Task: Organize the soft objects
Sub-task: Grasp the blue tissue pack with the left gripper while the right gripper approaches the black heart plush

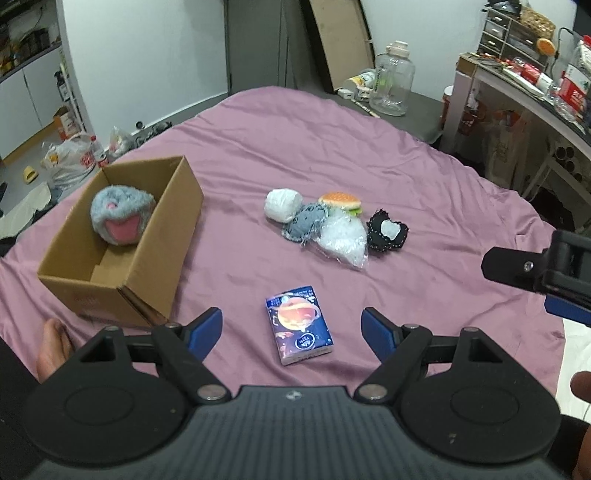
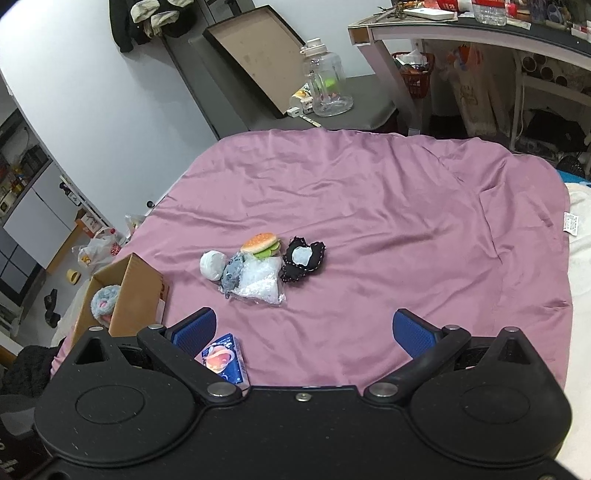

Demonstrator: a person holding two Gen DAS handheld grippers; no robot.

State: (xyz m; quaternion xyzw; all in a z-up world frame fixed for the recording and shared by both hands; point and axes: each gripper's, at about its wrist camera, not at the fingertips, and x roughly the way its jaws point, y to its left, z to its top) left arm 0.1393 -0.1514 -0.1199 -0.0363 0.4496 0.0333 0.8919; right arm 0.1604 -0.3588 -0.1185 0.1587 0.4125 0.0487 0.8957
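Observation:
An open cardboard box (image 1: 155, 236) (image 2: 136, 291) on the pink sheet holds a grey and pink plush (image 1: 120, 212) (image 2: 105, 301). A cluster lies mid-bed: a white ball (image 1: 282, 205) (image 2: 212, 265), a grey knitted piece (image 1: 304, 223) (image 2: 232, 276), a burger toy (image 1: 340, 202) (image 2: 260, 243), a clear plastic bag (image 1: 345, 240) (image 2: 260, 284) and a black heart cushion (image 1: 388, 230) (image 2: 303, 260). A blue tissue pack (image 1: 299, 328) (image 2: 223, 360) lies between the blue pads of my left gripper (image 1: 291, 325), which is open and untouched by it. My right gripper (image 2: 304, 330) is open and empty; its body (image 1: 543, 273) shows at the right of the left wrist view.
The pink sheet (image 1: 332, 147) (image 2: 369, 192) covers the bed. Beyond its far edge stand a clear water jug (image 1: 393, 79) (image 2: 327, 79) and a leaning board (image 2: 255, 57). A cluttered desk (image 1: 524, 85) (image 2: 461, 26) is at right. Bags (image 1: 72, 157) lie on the floor at left.

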